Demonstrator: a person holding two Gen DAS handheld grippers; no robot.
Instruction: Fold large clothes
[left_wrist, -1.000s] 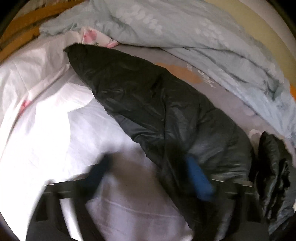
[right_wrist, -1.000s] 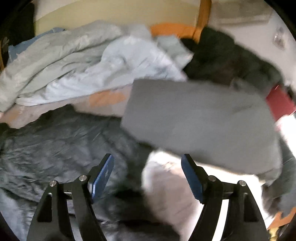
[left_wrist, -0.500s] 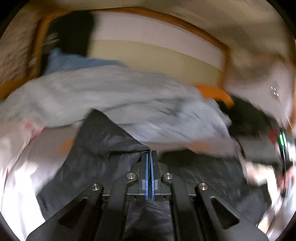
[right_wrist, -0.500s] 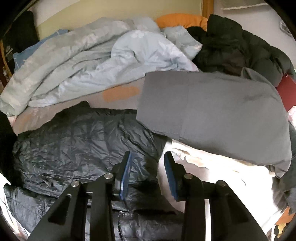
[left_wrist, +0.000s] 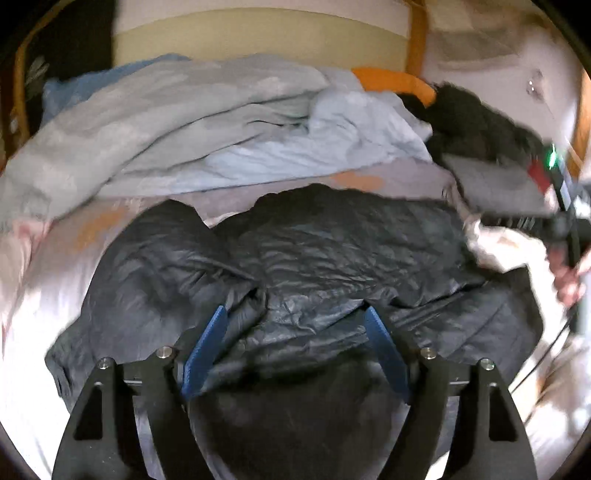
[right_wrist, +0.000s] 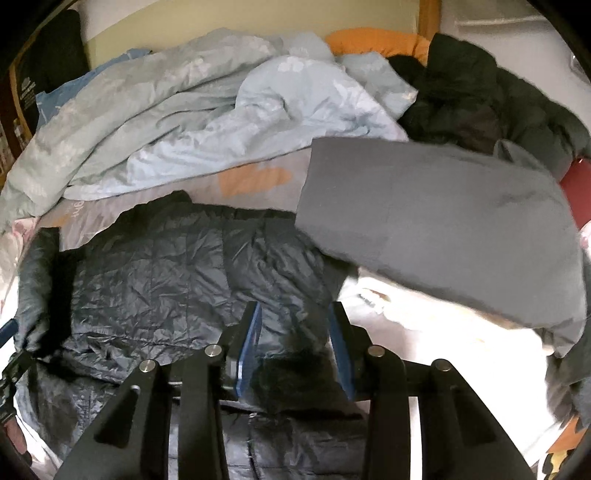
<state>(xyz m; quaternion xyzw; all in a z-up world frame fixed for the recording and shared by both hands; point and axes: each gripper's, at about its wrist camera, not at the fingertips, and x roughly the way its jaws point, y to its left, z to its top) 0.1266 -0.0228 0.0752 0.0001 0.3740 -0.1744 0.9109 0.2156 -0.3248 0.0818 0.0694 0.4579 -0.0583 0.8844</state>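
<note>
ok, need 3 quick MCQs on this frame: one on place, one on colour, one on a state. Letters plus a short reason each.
1. Where does the folded grey garment lie relative to the dark puffer jacket in the right wrist view?
A. to its right, overlapping its edge
B. underneath it
C. far to its left

2. What colour are the gripper pads?
A. red
B. blue
C. white

3. How is the light blue duvet?
A. neatly folded
B. rolled into a tube
C. crumpled in a heap

Answers: 1 A, the grey piece covers the jacket's right edge. 2 B, both views show blue pads. 3 C, it lies bunched behind the jacket.
</note>
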